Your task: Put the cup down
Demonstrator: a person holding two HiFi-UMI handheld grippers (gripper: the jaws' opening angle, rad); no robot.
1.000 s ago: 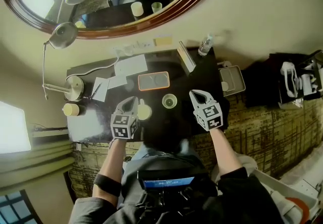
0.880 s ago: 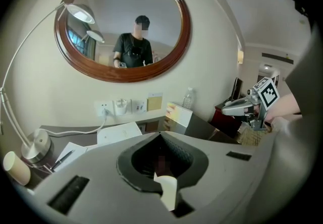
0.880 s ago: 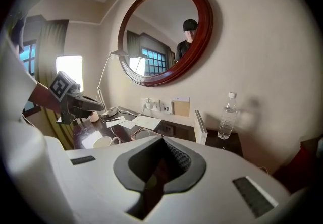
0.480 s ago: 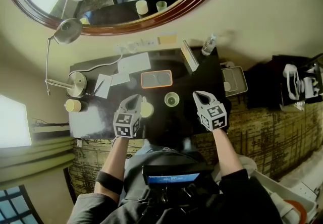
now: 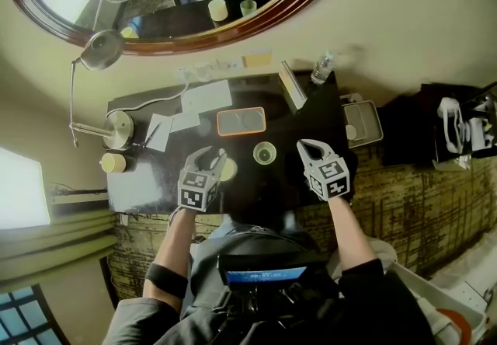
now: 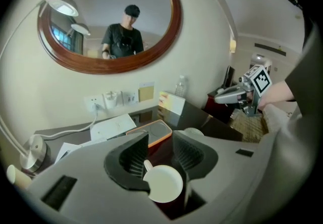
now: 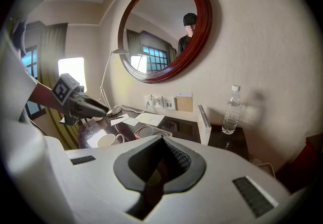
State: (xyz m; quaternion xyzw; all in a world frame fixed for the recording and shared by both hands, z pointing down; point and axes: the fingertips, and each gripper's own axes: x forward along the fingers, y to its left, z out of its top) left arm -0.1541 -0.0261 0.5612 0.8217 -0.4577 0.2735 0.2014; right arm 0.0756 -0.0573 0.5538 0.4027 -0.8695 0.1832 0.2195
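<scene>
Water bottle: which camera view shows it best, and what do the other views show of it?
The right gripper view: the water bottle stands large, whole and upright, cap to base. The head view shows it small, from above; the left gripper view shows it small and faint, far off.

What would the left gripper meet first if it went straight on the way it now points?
The white handled cup, which stands between the jaws of the left gripper; those jaws have just been opening. Beyond the cup probably lies the orange-rimmed rectangular tray, though depth is unclear.
</scene>
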